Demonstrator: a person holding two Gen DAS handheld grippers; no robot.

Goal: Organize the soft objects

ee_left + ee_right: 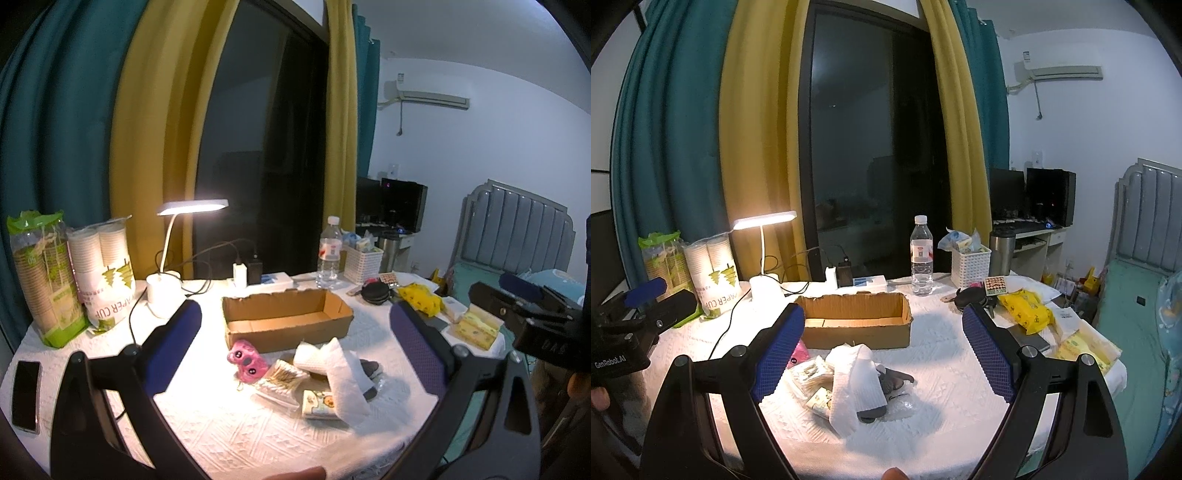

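Observation:
An open, empty cardboard box (284, 317) (855, 325) sits mid-table. In front of it lies a small pile: a pink plush toy (246, 361) (798, 353), white folded cloths (341, 365) (855, 380), a packet of cotton swabs (282, 376) (809, 373), a small tissue pack (318, 404) (820, 398) and a dark grey soft item (370, 369) (892, 378). My left gripper (295, 328) hangs open above the pile with nothing between its blue pads (173, 347). My right gripper (882, 332) is also open and empty over the same pile.
A lit desk lamp (192, 206) with cables, paper cup bags (107, 273), a phone (26, 395), a water bottle (921, 258), a white basket (971, 266), yellow tissue packs (1027, 306) (476, 328) and black round items (375, 293) ring the white-clothed table (229, 424). A bed (1137, 314) stands right.

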